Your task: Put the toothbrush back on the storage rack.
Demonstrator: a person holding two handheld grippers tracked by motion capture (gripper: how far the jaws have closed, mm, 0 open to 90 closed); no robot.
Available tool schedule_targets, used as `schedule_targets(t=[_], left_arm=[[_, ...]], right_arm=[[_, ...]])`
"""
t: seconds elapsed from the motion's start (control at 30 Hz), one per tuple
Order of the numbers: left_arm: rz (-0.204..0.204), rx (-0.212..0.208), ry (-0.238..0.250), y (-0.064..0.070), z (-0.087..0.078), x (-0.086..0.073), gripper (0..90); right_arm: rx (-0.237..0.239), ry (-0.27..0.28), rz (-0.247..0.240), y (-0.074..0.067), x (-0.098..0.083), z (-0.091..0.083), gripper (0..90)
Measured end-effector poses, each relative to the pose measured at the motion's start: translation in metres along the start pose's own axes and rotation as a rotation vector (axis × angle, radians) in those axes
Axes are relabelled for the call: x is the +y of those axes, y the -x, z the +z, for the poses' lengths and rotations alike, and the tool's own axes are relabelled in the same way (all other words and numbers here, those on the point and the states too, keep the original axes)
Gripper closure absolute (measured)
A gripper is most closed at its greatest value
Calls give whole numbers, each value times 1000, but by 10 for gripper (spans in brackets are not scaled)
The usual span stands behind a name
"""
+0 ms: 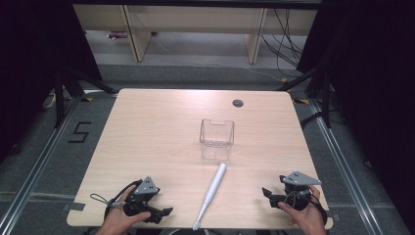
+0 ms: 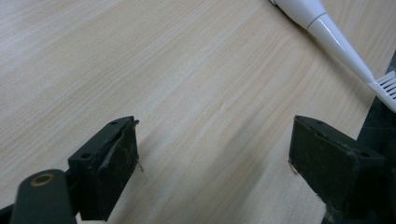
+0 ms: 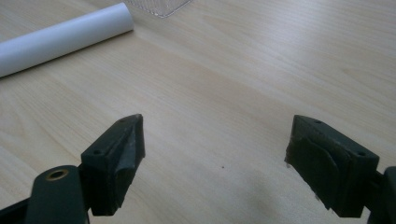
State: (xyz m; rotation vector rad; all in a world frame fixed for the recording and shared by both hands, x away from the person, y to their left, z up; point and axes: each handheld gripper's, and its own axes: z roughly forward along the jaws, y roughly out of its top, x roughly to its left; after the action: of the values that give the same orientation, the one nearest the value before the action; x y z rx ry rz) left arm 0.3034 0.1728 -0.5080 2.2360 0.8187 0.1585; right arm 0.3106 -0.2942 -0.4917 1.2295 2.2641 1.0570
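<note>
Lying apart | toothbrush [image 1: 211, 195] between left gripper [image 1: 164, 212] and right gripper [image 1: 266, 192]

White toothbrush [image 1: 211, 195], clear bin [image 1: 217, 133], pale woodgrain table [image 1: 147, 132].

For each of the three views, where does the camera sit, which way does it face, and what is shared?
High view: above the near edge, facing forward and down on the table; both hands show.
Left gripper view: rides the left gripper, facing the toothbrush head; open jaws.
Right gripper view: rides the right gripper, facing its handle; open jaws.
All share the toothbrush.
</note>
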Motion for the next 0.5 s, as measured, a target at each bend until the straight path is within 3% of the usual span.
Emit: schedule_targets(t=[0.1, 0.17, 0.27, 0.4, 0.5], left_arm=[[0, 0, 0, 0, 0, 0, 150], [-2, 0, 0, 0, 0, 0, 150], [-3, -1, -1, 0, 0, 0, 150], [-14, -1, 7, 1, 1, 0, 150], [-4, 5, -2, -1, 1, 0, 150]], right_arm=[[2, -5, 7, 0, 0, 0, 196], [-26, 1, 9, -2, 0, -1, 198], [9, -6, -6, -2, 1, 1, 203], [16, -12, -24, -2, 3, 2, 199], [6, -30, 5, -7, 4, 1, 185]])
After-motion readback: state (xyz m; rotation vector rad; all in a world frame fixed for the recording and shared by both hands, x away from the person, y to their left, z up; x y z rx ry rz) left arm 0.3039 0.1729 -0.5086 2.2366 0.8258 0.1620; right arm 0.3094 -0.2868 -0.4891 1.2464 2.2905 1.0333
